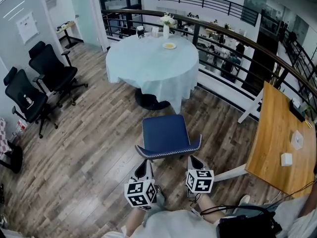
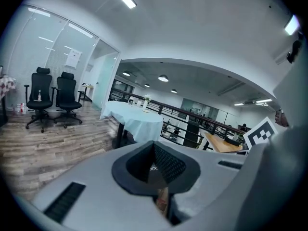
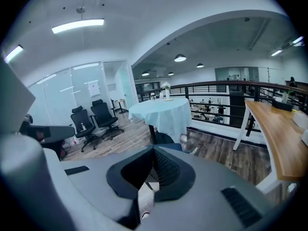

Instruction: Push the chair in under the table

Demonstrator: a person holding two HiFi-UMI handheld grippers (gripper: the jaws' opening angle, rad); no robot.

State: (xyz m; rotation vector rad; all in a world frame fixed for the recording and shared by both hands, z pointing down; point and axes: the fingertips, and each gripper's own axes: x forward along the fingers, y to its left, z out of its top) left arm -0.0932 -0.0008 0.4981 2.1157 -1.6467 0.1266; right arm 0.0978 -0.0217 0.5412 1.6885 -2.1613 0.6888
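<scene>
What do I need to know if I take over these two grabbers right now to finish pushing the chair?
Left gripper: shut and empty, with its tip at the backrest rim of the blue chair, apparently touching it.
Right gripper: shut and empty, at the other end of the same rim.
Chair: faces the round table. The whole seat is in the open, just short of the table's edge.
Done: both grippers are set behind the chair.
Left: push straight ahead until the seat goes under. Probably go gently, because a vase and a plate stand on top.
</scene>
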